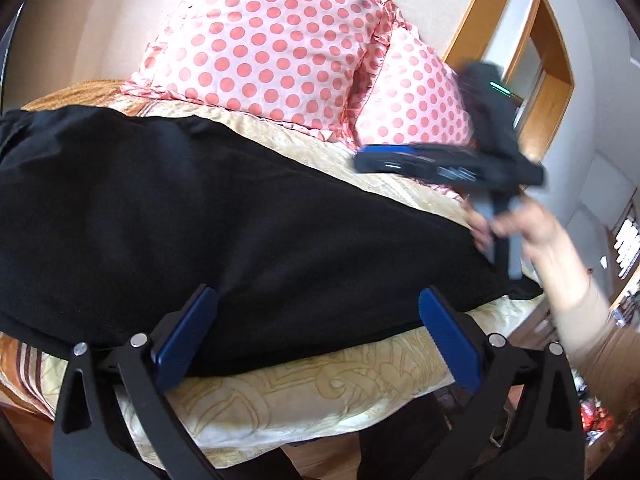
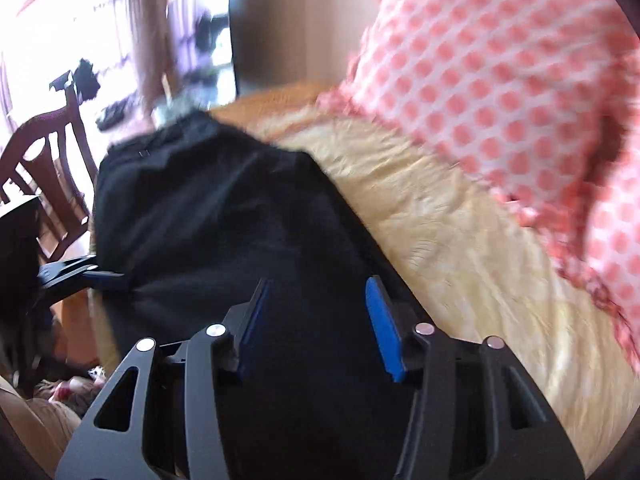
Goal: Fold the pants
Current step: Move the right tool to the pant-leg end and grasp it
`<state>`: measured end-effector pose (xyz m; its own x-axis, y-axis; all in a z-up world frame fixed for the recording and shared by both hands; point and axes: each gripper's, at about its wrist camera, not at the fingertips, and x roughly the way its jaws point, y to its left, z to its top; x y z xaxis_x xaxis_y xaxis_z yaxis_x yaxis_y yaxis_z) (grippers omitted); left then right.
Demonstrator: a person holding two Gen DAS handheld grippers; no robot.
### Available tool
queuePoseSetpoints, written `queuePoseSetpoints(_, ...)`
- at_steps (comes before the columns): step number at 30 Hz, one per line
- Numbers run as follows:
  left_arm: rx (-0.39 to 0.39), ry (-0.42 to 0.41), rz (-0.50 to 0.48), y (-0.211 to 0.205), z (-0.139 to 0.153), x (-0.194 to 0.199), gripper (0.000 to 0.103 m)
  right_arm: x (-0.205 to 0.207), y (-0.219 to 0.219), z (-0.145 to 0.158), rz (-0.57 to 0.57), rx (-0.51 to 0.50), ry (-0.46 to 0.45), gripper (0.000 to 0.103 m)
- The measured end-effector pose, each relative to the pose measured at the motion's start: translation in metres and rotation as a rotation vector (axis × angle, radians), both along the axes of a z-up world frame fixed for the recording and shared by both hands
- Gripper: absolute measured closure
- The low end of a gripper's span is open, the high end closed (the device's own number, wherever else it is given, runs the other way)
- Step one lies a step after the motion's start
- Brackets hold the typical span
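The black pants (image 1: 224,216) are spread flat, smooth and dark, along the bed's (image 1: 320,396) near edge. The left tongs (image 1: 316,344) are held wide apart over their hem; the right tongs (image 2: 320,320) (blurred) stand part-open above the cloth, nothing clamped. Polka-dot pillows (image 1: 260,40) are propped at the head.

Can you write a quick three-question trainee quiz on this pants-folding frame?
1. True or false: the black pants lie on the bed.
2. What pattern do the pillows have? A stripes, B dots, C plain.
3. Is the left gripper clamped on cloth or open?

Key: 1 true. 2 B. 3 Open; its jaws stand wide over the near edge of the pants, pressing nothing.
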<state>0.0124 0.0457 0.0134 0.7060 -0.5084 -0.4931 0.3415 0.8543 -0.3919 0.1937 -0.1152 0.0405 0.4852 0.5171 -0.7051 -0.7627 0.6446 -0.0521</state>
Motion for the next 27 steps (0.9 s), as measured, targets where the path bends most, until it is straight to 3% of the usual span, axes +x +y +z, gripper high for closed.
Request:
queuePoseSetpoints(2,0.015,-0.007,0.009,-0.002,-0.001,-0.001,0.002,0.025,0.015,-0.01,0.024,-0.031,0.052,0.054)
queuePoseSetpoints(10,0.009,-0.023,-0.01,0.0,-0.001,-0.002,0.002,0.057,0.031,-0.036,0.047,-0.108,0.105,0.057)
queuePoseSetpoints(11,0.012,-0.026,-0.011,0.0,-0.001,-0.002,0.002,0.058,0.03,-0.036,0.055,-0.099,0.115,0.061)
queuePoseSetpoints(12,0.015,-0.028,-0.013,0.0,-0.001,-0.002,0.002,0.059,0.029,-0.036,0.065,-0.086,0.122,0.077)
queuePoseSetpoints(13,0.02,-0.032,-0.014,-0.001,-0.002,-0.003,0.002,0.058,0.029,-0.034,0.061,-0.087,0.105,0.103)
queuePoseSetpoints(22,0.05,-0.047,-0.009,-0.005,-0.003,-0.003,0.002,0.063,0.031,-0.032,-0.017,-0.119,-0.01,0.102)
queuePoseSetpoints(27,0.065,-0.048,-0.006,-0.007,-0.002,-0.002,0.002,0.064,0.033,-0.036,-0.021,-0.152,-0.004,0.1)
